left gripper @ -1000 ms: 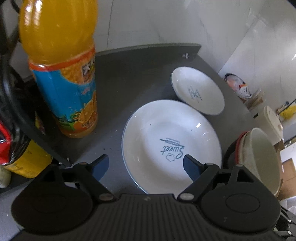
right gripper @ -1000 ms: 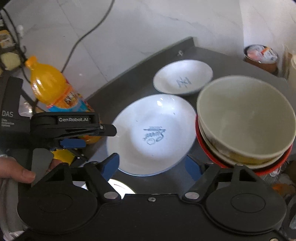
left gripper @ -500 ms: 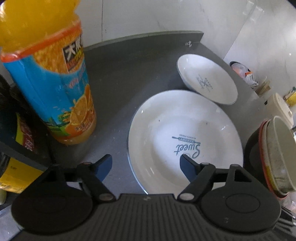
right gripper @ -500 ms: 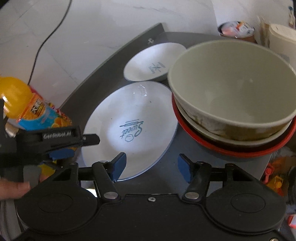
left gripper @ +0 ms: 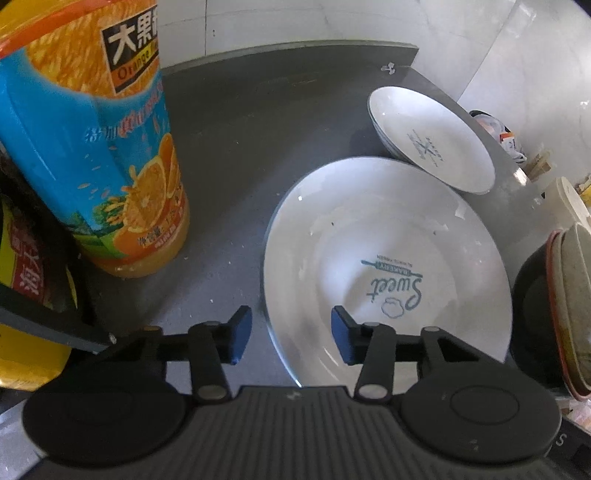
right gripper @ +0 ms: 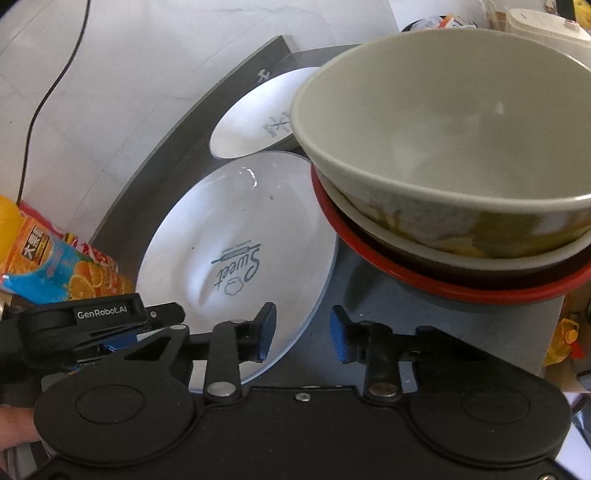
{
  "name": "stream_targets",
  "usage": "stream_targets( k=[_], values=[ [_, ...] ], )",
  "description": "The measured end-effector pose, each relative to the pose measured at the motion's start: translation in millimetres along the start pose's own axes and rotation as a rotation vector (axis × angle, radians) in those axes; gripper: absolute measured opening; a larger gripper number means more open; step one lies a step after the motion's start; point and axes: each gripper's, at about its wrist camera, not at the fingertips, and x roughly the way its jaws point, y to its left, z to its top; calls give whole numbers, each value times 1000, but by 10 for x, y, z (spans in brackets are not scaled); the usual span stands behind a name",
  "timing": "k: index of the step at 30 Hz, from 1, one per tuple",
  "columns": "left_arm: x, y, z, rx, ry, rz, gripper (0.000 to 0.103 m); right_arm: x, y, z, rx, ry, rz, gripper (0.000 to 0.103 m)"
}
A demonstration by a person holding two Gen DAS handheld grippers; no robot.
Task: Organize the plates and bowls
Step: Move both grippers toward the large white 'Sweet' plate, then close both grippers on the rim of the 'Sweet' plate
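Note:
A large white plate printed "Sweet" lies on the dark grey table. A smaller white plate sits just behind it. My left gripper is open, partly narrowed, and straddles the large plate's near left rim. In the right wrist view the same large plate has its near right rim between the blue pads of my open right gripper. A grey-green bowl tops a stack that ends in a red-rimmed bowl, close to the right of the plate.
An orange juice bottle stands at the left, near the left gripper. A yellow and red packet leans beside it. A white appliance stands beyond the table's right edge. A person's hand holds the left gripper's body.
Both grippers have come closer and lower to the large plate, one at each side of its near rim. Their fingers have narrowed. The plates and bowls have not moved.

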Motion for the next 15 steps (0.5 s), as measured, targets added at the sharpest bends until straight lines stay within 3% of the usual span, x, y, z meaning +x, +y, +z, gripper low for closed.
stream_targets(
  k=[5, 15],
  values=[
    [59, 19, 43, -14, 5, 12, 33, 29, -1, -6, 15, -17, -3, 32],
    [131, 19, 130, -14, -14, 9, 33, 103, 26, 41, 17, -47, -29, 28]
  ],
)
